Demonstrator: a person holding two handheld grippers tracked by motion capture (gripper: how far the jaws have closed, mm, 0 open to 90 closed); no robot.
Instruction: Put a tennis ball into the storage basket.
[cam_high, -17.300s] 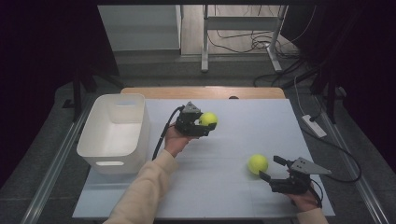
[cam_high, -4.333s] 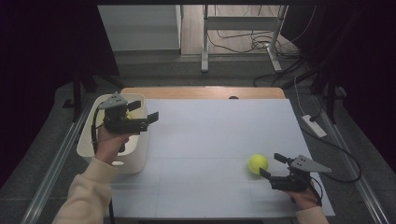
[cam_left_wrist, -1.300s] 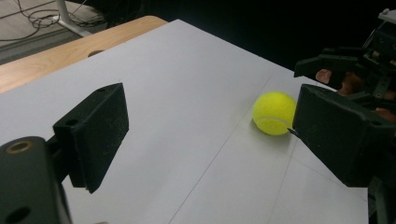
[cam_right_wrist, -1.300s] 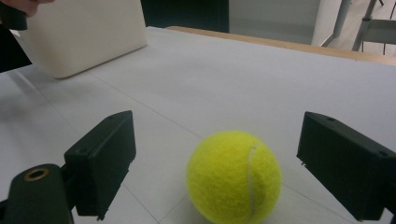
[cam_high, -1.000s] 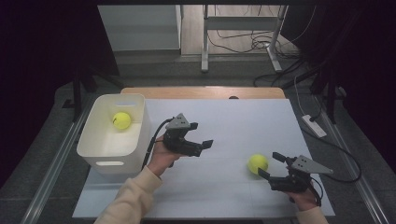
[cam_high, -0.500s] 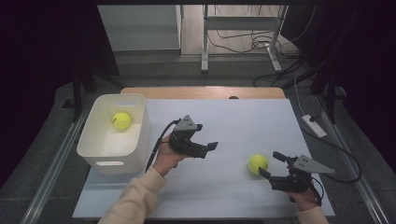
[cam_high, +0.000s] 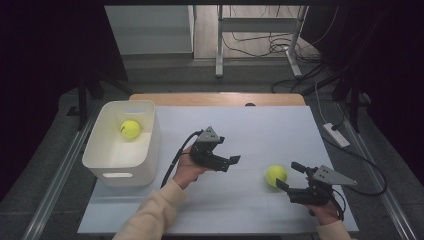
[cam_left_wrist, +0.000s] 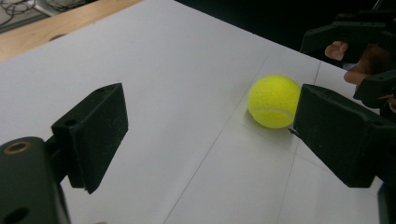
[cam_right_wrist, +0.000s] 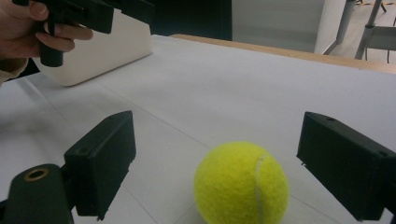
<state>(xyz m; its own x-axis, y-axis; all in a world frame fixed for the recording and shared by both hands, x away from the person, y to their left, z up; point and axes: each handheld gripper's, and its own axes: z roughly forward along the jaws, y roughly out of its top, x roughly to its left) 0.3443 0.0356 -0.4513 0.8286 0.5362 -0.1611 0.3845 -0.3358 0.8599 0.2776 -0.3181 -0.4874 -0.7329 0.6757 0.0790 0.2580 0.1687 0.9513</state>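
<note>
left gripper (cam_high: 231, 162) held above mid-table, aimed toward the loose ball, jaws wide apart, nothing held | right gripper (cam_high: 288, 176) low at the table's right edge, jaws spread, not gripping | tennis ball (cam_high: 276, 175) on the table just ahead of right gripper's jaws | white bin (cam_high: 111, 162) at left holds second ball (cam_high: 130, 129)

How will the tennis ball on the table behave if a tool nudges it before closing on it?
The tennis ball is round and sits free on the flat white table, so a nudge would probably send it rolling. Its fuzzy felt likely grips well. The right tool is open with a jaw on either side, which should limit any escape.
</note>
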